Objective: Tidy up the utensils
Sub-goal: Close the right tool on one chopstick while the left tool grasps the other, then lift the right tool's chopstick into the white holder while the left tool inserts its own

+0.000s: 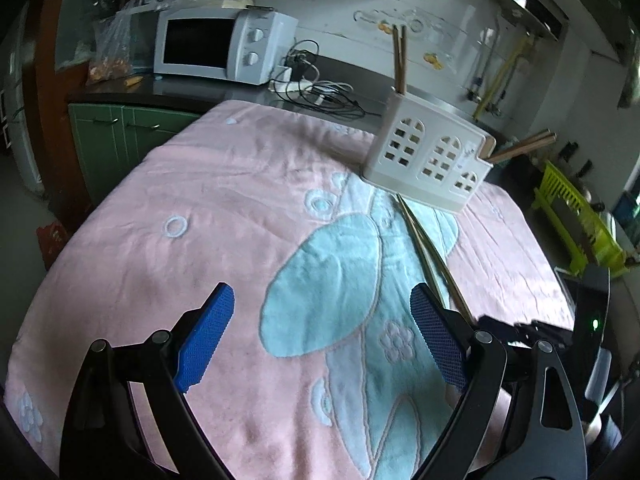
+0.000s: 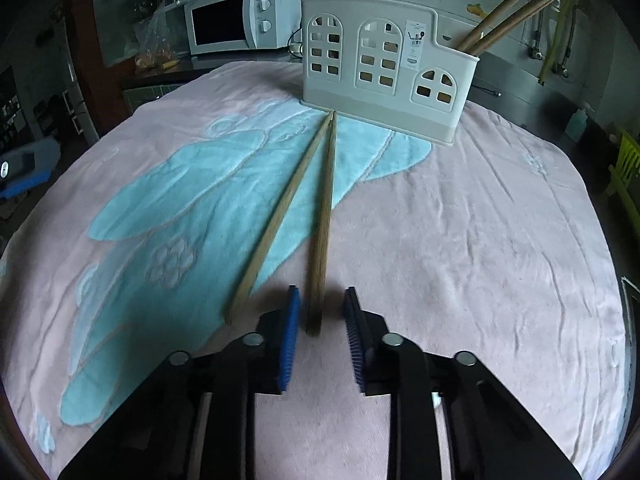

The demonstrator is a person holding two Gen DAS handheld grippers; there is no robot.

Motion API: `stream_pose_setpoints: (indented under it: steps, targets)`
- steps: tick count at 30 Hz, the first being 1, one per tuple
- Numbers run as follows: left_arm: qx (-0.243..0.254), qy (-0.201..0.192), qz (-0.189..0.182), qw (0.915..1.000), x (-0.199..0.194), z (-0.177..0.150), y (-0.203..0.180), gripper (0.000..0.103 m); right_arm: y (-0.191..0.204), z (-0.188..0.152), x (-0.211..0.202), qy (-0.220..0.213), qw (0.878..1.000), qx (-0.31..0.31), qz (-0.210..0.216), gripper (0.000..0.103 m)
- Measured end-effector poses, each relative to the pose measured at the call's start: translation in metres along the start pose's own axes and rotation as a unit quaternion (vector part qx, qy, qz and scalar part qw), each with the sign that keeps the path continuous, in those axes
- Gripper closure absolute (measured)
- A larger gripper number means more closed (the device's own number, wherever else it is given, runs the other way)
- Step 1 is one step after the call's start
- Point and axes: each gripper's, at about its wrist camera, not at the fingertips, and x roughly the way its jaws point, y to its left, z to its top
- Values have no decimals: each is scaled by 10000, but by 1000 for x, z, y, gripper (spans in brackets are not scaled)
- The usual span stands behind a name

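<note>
A big pink fluffy blanket with a light blue bunny shape (image 2: 460, 240) covers the table. At its far side stands a cream plastic utensil holder with little window holes (image 2: 380, 76). Some wooden sticks already poke out of its top.

Two long thin wooden chopsticks lie flat on the blanket in front of the holder. Their far tips almost meet near its bottom edge, and their near ends spread apart like a letter V. The right chopstick (image 2: 325, 216) points almost straight from the holder toward the right gripper (image 2: 322, 320). Its near end sits between the two blue pads. The pads stand close on each side, but a small gap shows on both sides, so they do not pinch it yet. The left chopstick (image 2: 280, 220) ends just beside that gripper, outside the pads.

The left gripper (image 1: 322, 336) hangs over the blue shape with its pads spread wide and nothing between them. The chopsticks lie off to its right, so the right hand is nearer.
</note>
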Motion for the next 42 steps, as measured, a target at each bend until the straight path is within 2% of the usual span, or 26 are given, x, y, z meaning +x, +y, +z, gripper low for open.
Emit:
stream_pose_setpoints:
  steps: [2,6,8,10,14,19,22,24,30,35,39,42]
  targets:
    - [66,86,-51,9999,3,-3,-5,14,-4,1,0,-4,10000,63,11,95]
    - [309,227,-123,9992,10,-12,-19,16,-12,-1,-3,-10,9999,156,46,96]
    - [451,327,-206,9982,15,-17,-31,20,-17,-3,-6,-17,9998,215,43,96]
    - [637,472,-315,9964,22,-23,-47,29,-21,-6,-9,-24,9997,250,39,96]
    - [970,716,-481,9915,35,-32,-79,37,-32,-12,-17,-32,9995,304,7,96]
    - [1228,809,-466,9880,52,-38,-112,52,-48,-18,-21,-26,9990,451,34,96]
    - [1189,950,-492,9871,62,-40,-119,64,-55,-21,-22,-27,9987,502,48,96]
    - [1154,1021,-484,9869,69,-41,-122,68,-57,-22,-23,-33,9987,513,67,96]
    - [1088,1087,-474,9870,80,-41,-130,73,-61,-25,-22,-44,9982,585,120,96]
    - [1081,1086,-335,9876,90,-44,-134,82,-62,-25,-21,-68,9980,609,148,96]
    - [1337,977,-129,9861,91,-45,-138,92,-62,-25,-21,-70,9980,617,151,96]
    - [1291,1031,-222,9860,90,-43,-131,96,-61,-25,-23,-75,9979,625,148,96]
